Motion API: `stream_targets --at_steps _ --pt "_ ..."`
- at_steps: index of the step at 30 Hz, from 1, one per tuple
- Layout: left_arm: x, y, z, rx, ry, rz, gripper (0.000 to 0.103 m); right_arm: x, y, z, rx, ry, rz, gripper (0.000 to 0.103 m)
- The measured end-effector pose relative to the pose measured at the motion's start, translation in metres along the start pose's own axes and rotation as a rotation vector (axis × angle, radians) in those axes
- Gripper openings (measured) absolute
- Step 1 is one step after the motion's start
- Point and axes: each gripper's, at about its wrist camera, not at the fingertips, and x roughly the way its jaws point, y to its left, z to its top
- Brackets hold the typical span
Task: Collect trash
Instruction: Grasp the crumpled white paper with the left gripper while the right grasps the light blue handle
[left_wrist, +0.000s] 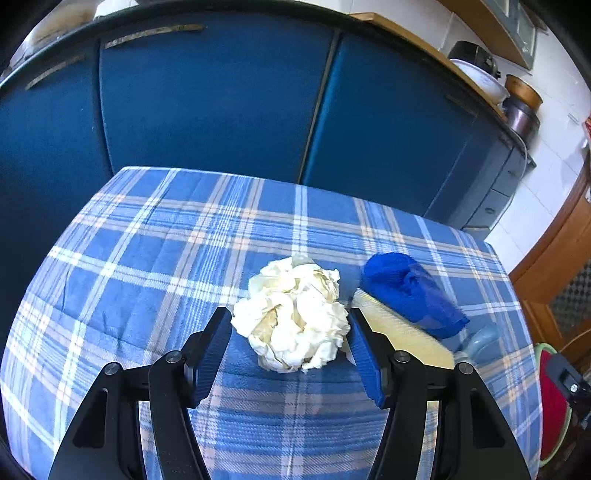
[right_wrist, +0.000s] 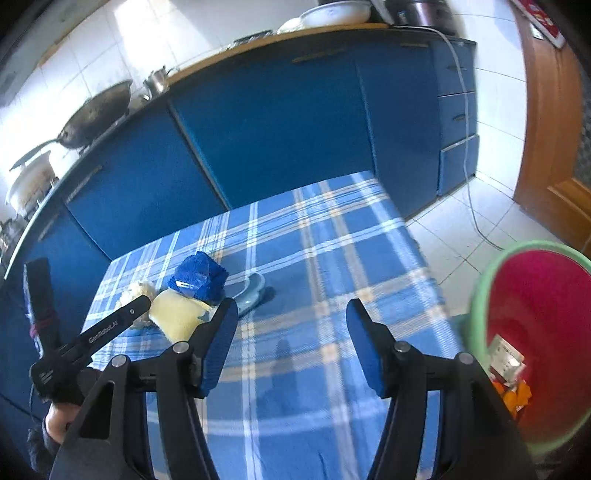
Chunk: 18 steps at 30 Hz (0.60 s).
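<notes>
A crumpled cream paper ball (left_wrist: 293, 314) lies on the blue plaid tablecloth (left_wrist: 147, 258). My left gripper (left_wrist: 290, 319) is open with its two fingers on either side of the ball, close to it. In the right wrist view the ball (right_wrist: 135, 291) is mostly hidden behind the left gripper's arm. My right gripper (right_wrist: 291, 310) is open and empty above the cloth (right_wrist: 332, 240). A red bin with a green rim (right_wrist: 532, 332) stands off the table's right edge and holds some scraps.
A yellow sponge-like pad (left_wrist: 402, 332) with a folded blue cloth (left_wrist: 410, 291) on it lies right of the ball, beside a pale blue dish (left_wrist: 480, 339). Blue kitchen cabinets (left_wrist: 221, 103) stand behind the table. A white cable (right_wrist: 469, 147) hangs to the tiled floor.
</notes>
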Motion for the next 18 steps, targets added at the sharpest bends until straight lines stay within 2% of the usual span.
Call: stream_targets --at_steps 8,16,18 --pt "0.004 0.015 0.000 -0.044 -0.002 -0.008 0.065 0.040 0.022 0.007 -0.046 0.032 -0.003 0.063" --pt "0.003 0.027 -0.001 -0.096 -0.016 0.001 0.061 0.052 0.026 0.006 -0.026 0.013 -0.015 0.063" --pt "0.003 0.027 -0.001 -0.096 -0.014 0.001 0.061 0.056 0.028 0.006 -0.034 0.019 -0.027 0.059"
